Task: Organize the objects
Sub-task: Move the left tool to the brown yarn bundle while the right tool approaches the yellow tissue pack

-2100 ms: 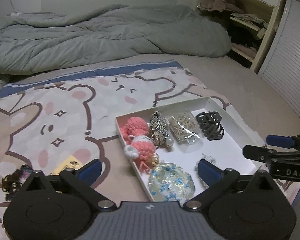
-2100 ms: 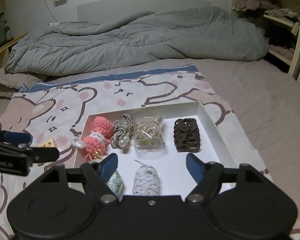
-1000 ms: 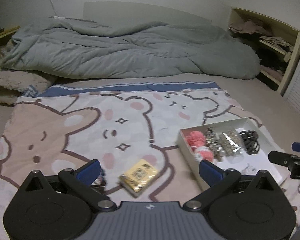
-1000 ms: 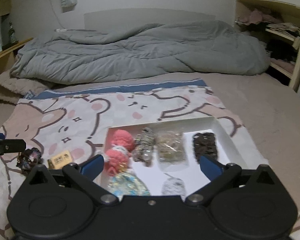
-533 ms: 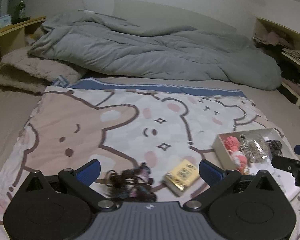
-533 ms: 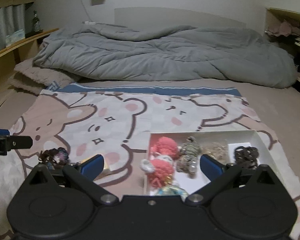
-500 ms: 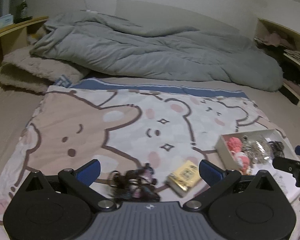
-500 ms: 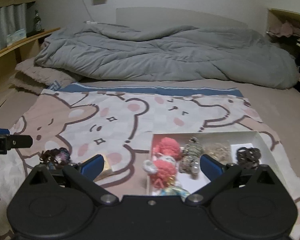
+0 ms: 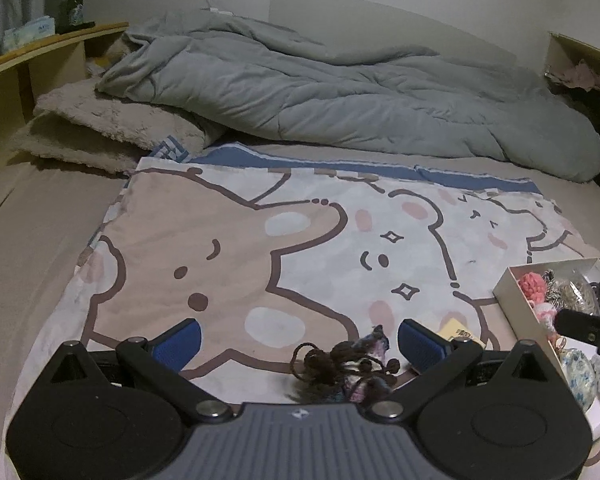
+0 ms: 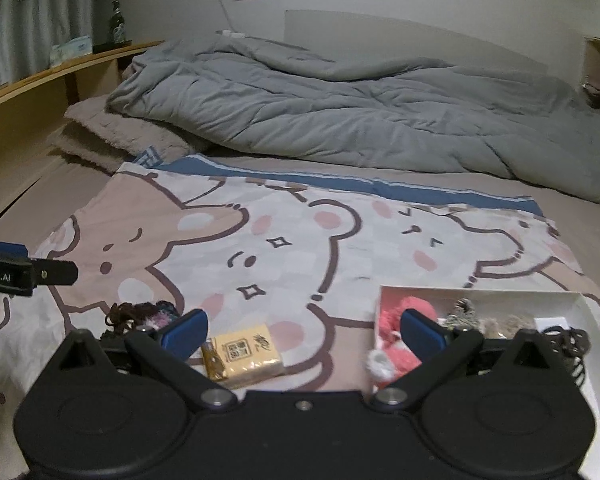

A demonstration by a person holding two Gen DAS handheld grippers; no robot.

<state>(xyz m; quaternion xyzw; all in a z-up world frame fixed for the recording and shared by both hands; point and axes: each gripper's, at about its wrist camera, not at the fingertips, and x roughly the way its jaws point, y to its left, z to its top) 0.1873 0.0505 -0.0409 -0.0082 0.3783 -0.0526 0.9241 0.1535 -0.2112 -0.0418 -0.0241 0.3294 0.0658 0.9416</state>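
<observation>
While both grippers stand wide and empty, items lie on the bear-print blanket (image 9: 300, 240).
Left gripper (image 9: 300, 338) brackets the dark hair tie (image 9: 346, 364); right gripper (image 10: 303, 330) brackets the yellow packet (image 10: 242, 352), white box (image 10: 580, 300) alongside.

Grey duvet (image 9: 340, 100); bear-print blanket (image 10: 300, 248) — beige, white, pink; yellow packet (image 10: 242, 354); white tray (image 10: 592, 320).
</observation>
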